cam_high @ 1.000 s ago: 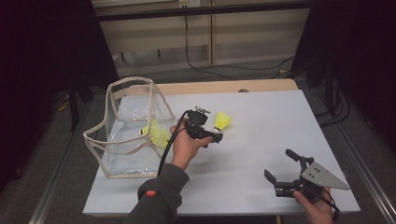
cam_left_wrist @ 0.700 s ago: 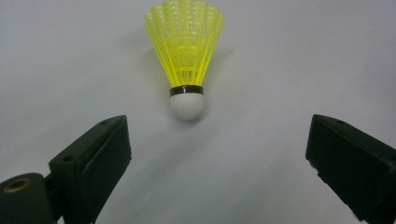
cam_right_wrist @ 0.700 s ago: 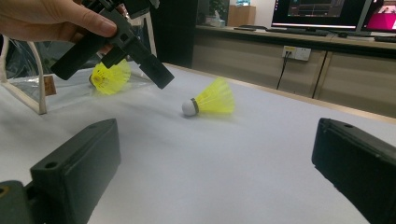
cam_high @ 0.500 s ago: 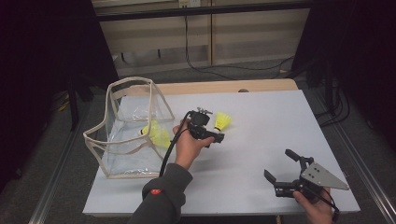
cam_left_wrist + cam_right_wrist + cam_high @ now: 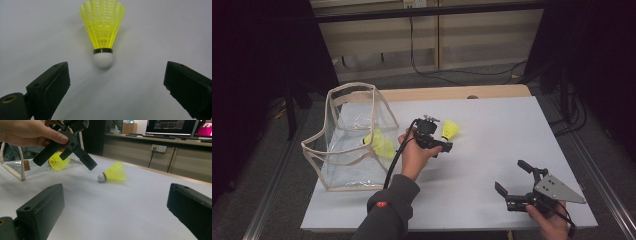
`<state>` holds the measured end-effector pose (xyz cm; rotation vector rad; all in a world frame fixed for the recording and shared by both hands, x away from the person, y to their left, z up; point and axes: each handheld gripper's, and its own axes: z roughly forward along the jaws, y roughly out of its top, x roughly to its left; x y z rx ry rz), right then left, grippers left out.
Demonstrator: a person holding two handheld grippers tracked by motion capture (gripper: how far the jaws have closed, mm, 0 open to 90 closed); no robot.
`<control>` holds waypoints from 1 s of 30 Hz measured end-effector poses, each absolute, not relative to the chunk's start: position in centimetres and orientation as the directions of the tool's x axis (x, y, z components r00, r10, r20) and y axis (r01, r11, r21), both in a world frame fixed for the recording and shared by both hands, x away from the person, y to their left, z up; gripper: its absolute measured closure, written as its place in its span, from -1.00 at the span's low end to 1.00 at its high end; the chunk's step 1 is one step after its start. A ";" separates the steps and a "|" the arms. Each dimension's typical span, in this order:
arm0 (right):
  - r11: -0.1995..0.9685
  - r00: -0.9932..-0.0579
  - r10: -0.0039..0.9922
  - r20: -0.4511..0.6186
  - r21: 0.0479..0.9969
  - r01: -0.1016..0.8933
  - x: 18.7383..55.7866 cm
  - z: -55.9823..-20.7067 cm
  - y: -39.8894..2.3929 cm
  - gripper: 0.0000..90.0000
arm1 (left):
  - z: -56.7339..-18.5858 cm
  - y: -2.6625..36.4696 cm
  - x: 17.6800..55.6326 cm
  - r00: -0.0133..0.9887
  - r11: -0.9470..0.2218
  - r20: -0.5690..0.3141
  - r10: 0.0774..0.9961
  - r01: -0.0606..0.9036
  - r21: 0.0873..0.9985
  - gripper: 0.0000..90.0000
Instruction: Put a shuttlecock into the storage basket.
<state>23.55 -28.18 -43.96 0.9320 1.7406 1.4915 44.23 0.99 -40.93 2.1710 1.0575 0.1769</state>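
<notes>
Shuttlecock (image 5: 450, 129), yellow with a white cork base, lies on its side on the white table (image 5: 492, 150), just ahead of the left gripper (image 5: 443, 145). In the left gripper view the shuttlecock (image 5: 102, 32) sits centred between the lines of the two black jaws but beyond their tips, cork end toward the camera and skirt pointing away; no jaw touches it. The left gripper's jaws stand wide apart and hold nothing. In the right gripper view the left gripper (image 5: 65, 153) hangs above the table surface, tilted downward, with the shuttlecock (image 5: 112, 174) just beside its lower jaw tip and apart from it. A second yellow shuttlecock (image 5: 382, 144) rests inside the clear bag (image 5: 334, 150), a transparent container with cream-coloured edging that stands at the left side of the table, near the left hand (image 5: 414, 157). The right gripper (image 5: 514, 181) is held low at the near right corner of the table, well apart from the first shuttlecock; its jaws are also spread wide and empty, and its grey three-cornered plate faces upward in the high view. The person's dark sleeve (image 5: 387, 215) enters from the bottom edge.
</notes>
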 end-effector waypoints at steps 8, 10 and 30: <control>0.101 -0.531 0.847 -0.032 0.990 0.101 23.5 -44.0 -28.2 -0.97 | -41.2 0.9 44.5 0.654 -0.414 -0.171 0.737 0.638 0.650 -0.85; 0.100 -0.531 0.847 -0.032 0.990 0.100 23.6 -43.9 -28.3 -0.97 | -41.3 0.9 44.5 0.652 -0.414 -0.173 0.738 0.640 0.647 -0.85; 0.098 -0.531 0.847 -0.030 0.990 0.101 23.6 -43.9 -28.3 -0.97 | -42.3 0.5 45.4 0.643 -0.397 -0.179 0.744 0.641 0.656 -0.76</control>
